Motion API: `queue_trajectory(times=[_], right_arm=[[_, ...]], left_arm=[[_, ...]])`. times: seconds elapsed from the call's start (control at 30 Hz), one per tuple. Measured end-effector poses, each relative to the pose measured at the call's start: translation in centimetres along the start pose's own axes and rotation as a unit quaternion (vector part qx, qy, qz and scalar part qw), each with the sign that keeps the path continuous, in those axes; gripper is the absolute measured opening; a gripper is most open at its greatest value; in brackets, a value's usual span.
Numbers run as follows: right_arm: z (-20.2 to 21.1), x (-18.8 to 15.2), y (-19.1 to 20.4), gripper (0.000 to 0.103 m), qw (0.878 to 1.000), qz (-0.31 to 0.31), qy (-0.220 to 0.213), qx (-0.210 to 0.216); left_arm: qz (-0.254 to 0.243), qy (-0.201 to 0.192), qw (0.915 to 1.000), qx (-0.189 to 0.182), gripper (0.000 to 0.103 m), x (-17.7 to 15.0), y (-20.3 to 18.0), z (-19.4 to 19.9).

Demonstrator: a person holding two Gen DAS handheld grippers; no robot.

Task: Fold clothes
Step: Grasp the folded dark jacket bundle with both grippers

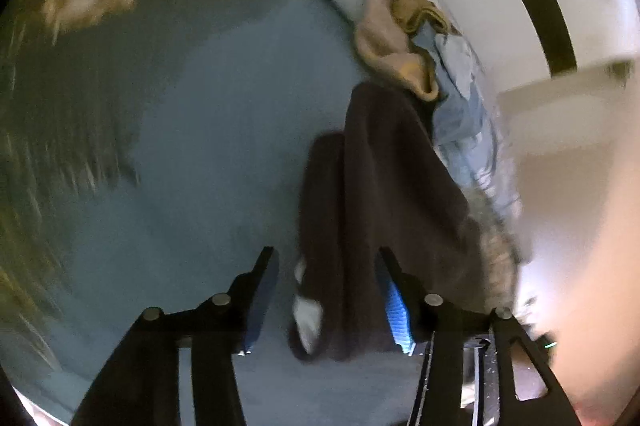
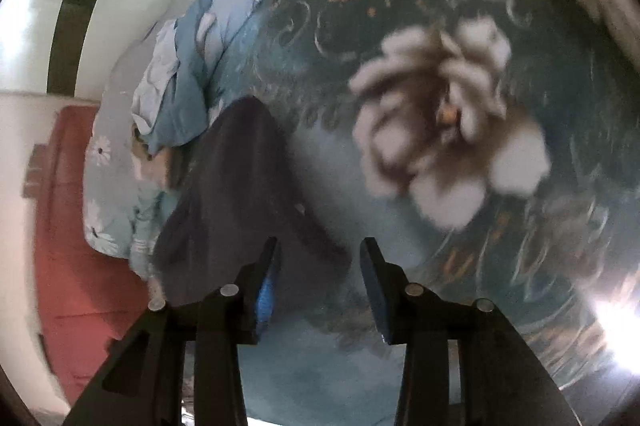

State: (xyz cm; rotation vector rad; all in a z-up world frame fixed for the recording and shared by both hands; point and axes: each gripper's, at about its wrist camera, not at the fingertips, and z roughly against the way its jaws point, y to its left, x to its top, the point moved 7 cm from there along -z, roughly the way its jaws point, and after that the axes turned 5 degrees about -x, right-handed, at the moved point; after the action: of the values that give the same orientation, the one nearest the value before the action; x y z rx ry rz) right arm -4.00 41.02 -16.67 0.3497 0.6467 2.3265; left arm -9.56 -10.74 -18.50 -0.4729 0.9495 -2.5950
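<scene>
A dark garment (image 1: pixel 384 185) lies lengthwise on the teal flowered bedspread (image 1: pixel 200 145), folded into a long strip with a white label showing at its near end. My left gripper (image 1: pixel 326 258) hangs just above that near end. Its jaws are apart, and the cloth lies under and between them without being pinched. In the right wrist view the same dark garment (image 2: pixel 232 185) stretches away to the left, its near corner reaching in between the fingers. My right gripper (image 2: pixel 320 250) is open over that corner, the pads clear of the cloth.
A beige and mustard garment (image 1: pixel 400 25) and a light blue one (image 1: pixel 460 93) are heaped beyond the dark garment at the bed's edge. A pale blue flowered quilt (image 2: pixel 188 97) is bunched along that edge, with a red floor (image 2: pixel 72 266) and a white wall (image 1: pixel 500 5) past it.
</scene>
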Motion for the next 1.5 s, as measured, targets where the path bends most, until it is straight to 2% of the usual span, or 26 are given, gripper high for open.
queue_trajectory(times=[0.1, 0.17, 0.2, 0.37, 0.5, 0.63, 0.67, 0.7, 0.77, 0.83, 0.9, 1.03, 1.17, 1.23, 1.3, 1.43, 1.5], right_arm=[[-0.7, 2.1, 1.8, 0.043, 0.999, 0.030, -0.006, 0.008], [-2.1, 3.6, 4.6, 0.053, 0.997, 0.080, 0.001, 0.013], [-2.7, 4.0, 5.6, 0.055, 0.995, 0.098, 0.004, 0.016], [-7.2, 6.8, 9.8, 0.055, 0.984, 0.176, 0.023, -0.010], [-10.3, 7.7, 11.1, 0.055, 0.977, 0.207, 0.041, -0.027], [-11.8, 8.0, 11.6, 0.055, 0.972, 0.225, 0.056, -0.027], [-12.0, 8.0, 11.6, 0.053, 0.972, 0.226, 0.056, -0.026], [-12.0, 8.1, 11.6, 0.049, 0.973, 0.222, 0.056, -0.022], [-11.9, 8.3, 11.3, 0.022, 0.976, 0.211, 0.055, -0.019], [-11.8, 8.3, 11.3, 0.013, 0.976, 0.209, 0.055, -0.014], [-11.4, 8.4, 11.6, 0.008, 0.976, 0.213, 0.050, -0.014], [-8.5, 9.5, 12.9, 0.006, 0.977, 0.215, 0.006, 0.014], [-5.5, 11.3, 14.5, 0.005, 0.976, 0.211, -0.036, 0.043], [-5.5, 12.0, 14.7, 0.005, 0.977, 0.206, -0.041, 0.043], [-6.9, 12.3, 14.3, 0.005, 0.979, 0.200, -0.031, 0.029], [-11.4, 11.7, 11.5, 0.005, 0.984, 0.176, 0.010, -0.023], [-12.9, 11.5, 10.1, 0.005, 0.986, 0.159, 0.024, -0.036]], left_arm=[[-0.037, 0.007, 0.9991, 0.020, 0.056, 2.2, -1.8, -1.7], [-0.056, 0.014, 0.9980, 0.026, 0.056, 3.4, -3.1, -3.1], [-0.063, 0.018, 0.9974, 0.032, 0.057, 3.9, -3.6, -3.9], [-0.072, 0.043, 0.9948, 0.058, 0.057, 6.1, -4.6, -7.9], [-0.096, 0.047, 0.9920, 0.068, 0.057, 7.1, -5.5, -9.1], [-0.131, 0.052, 0.9870, 0.077, 0.054, 7.3, -6.3, -9.7], [-0.140, 0.053, 0.9855, 0.080, 0.053, 7.3, -6.4, -9.8], [-0.146, 0.054, 0.9845, 0.082, 0.046, 7.2, -6.5, -9.9], [-0.156, 0.055, 0.9824, 0.086, 0.032, 7.2, -6.7, -9.9], [-0.166, 0.055, 0.9804, 0.090, 0.017, 7.1, -6.9, -10.0], [-0.174, 0.051, 0.9797, 0.087, 0.011, 7.0, -7.3, -9.8], [-0.146, 0.021, 0.9884, 0.037, 0.009, 8.1, -8.8, -7.7], [-0.119, -0.012, 0.9929, -0.004, 0.009, 9.9, -9.8, -5.3], [-0.110, -0.021, 0.9937, 0.001, 0.009, 10.8, -9.5, -5.0], [-0.097, -0.010, 0.9952, 0.014, 0.009, 11.2, -8.7, -6.3], [-0.074, 0.032, 0.9946, 0.066, 0.009, 10.9, -5.5, -10.7], [-0.052, 0.053, 0.9943, 0.076, 0.009, 10.4, -3.8, -12.4]])
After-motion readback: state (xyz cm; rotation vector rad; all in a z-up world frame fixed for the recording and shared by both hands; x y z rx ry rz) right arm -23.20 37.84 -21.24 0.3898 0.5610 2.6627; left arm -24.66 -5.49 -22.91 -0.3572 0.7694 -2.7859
